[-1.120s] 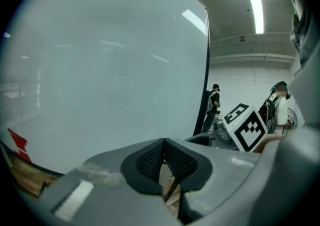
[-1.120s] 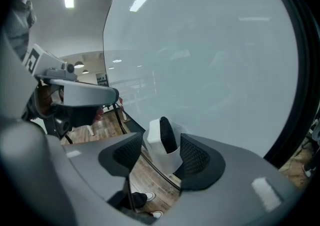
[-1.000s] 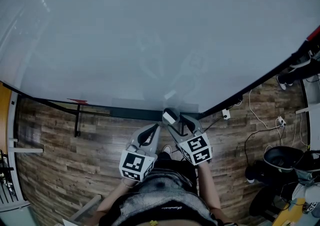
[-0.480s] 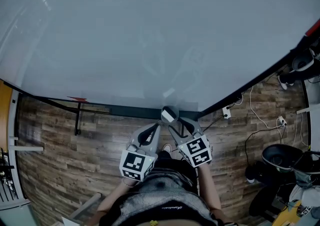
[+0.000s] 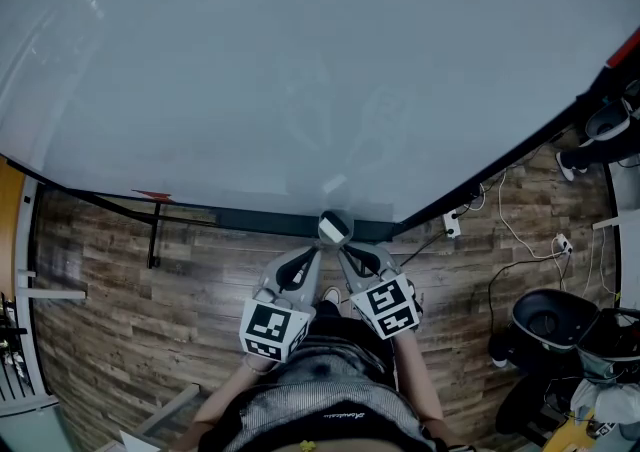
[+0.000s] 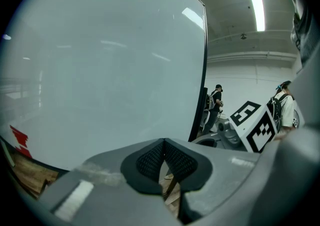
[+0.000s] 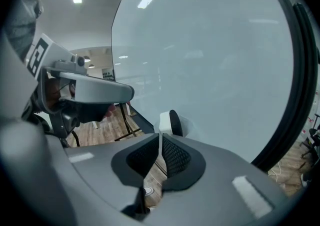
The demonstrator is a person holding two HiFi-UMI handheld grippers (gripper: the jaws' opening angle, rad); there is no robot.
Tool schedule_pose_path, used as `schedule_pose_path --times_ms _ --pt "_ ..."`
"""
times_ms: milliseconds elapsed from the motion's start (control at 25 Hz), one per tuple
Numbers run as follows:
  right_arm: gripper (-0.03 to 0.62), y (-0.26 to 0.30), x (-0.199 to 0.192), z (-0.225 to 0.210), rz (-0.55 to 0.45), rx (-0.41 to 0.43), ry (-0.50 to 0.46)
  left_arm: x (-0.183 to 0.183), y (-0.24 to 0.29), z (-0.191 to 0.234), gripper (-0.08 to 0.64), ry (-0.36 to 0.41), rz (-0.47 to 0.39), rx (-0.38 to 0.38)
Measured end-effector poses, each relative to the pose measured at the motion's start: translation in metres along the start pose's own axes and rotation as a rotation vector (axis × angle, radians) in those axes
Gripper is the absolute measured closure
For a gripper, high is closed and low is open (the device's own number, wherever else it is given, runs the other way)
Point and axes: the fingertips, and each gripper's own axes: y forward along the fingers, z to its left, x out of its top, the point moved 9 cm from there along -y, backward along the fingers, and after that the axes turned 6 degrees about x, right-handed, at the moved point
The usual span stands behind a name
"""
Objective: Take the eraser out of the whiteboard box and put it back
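**Getting a Good Hold on the Eraser Before Lifting**

Leave the left gripper low and quiet on the left side. Closed up, pads touching, nothing inside. No job for it yet.

Look next to the middle, at the eraser. Sitting right at the bottom edge of the whiteboard, by the dark ledge, most likely the box. Pinched at its near end by the right gripper, jaws only just closed in on it. Only a thin bit caught between the pads, so squeeze firmly and check the hold first. Then, probably best, lift slowly and straight away from the board, without bumping the ledge. No twisting, no rushing, or risk a slip and a drop.

Now the stuff, left to right. A floor of brown wooden planks, rough-looking. A smooth, shiny, pale board with streaks of light on it. A small blocky eraser, hard and white on one side, dark and soft-looking on the other. Black pads with tiny net-like bumps, good for gripping. Smooth grey shells around them.
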Motion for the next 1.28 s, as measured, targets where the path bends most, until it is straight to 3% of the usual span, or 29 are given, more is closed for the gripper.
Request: schedule_pose_path --times_ms 280,560,1000,1280 --pt "0.589 -0.006 0.006 0.006 -0.058 0.008 0.005 -0.002 0.002 -0.007 0.560 0.004 -0.005 0.006" --pt "0.589 -0.023 0.029 0.014 -0.193 -0.001 -0.015 -0.002 -0.002 -0.011 0.560 0.026 -0.024 0.035" --pt "0.589 -0.052 0.061 0.024 -0.379 -0.039 -0.051 0.023 -0.012 -0.020 0.560 0.039 -0.146 0.066" --pt "0.589 -0.064 0.079 0.027 -0.428 -0.047 -0.094 0.041 -0.017 -0.031 0.560 0.009 -0.201 0.107"
